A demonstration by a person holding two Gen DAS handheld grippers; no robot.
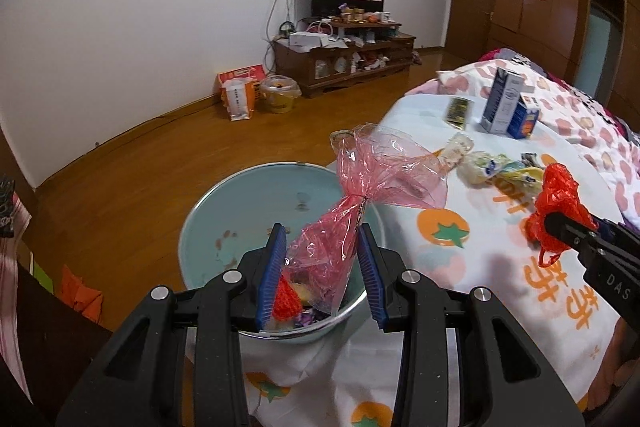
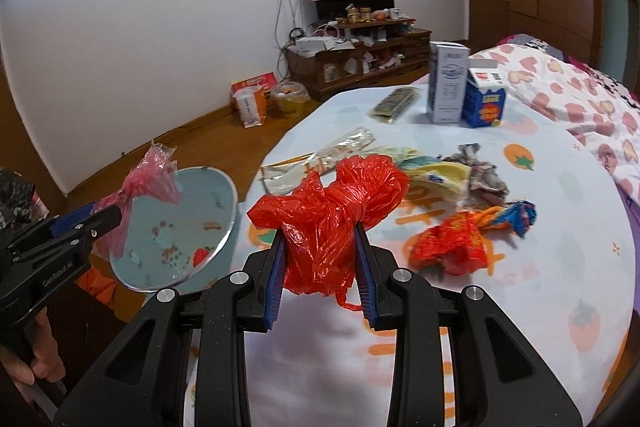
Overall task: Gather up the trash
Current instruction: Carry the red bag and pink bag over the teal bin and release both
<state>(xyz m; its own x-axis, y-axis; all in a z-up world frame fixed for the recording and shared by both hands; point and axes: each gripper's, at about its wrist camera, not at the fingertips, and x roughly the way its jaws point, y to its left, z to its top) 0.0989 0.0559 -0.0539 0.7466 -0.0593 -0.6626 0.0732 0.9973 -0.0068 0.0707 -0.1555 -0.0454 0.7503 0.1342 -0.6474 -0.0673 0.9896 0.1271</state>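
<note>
Your left gripper (image 1: 322, 271) was clamped partway on the pink bag (image 1: 352, 203), held right over the basin (image 1: 224, 203); your right gripper (image 2: 320, 271) pinched the red bag (image 2: 332, 215) just right of the basin, above the bed (image 2: 440, 307). Both bags looked featherlight, limp and slick, so a hold at the knotted neck probably served better than the loose skirt. The wrappers (image 2: 452, 247) farther right of the basin seemed crinkly and easily crushed, best pinched at a bunched end.
</note>
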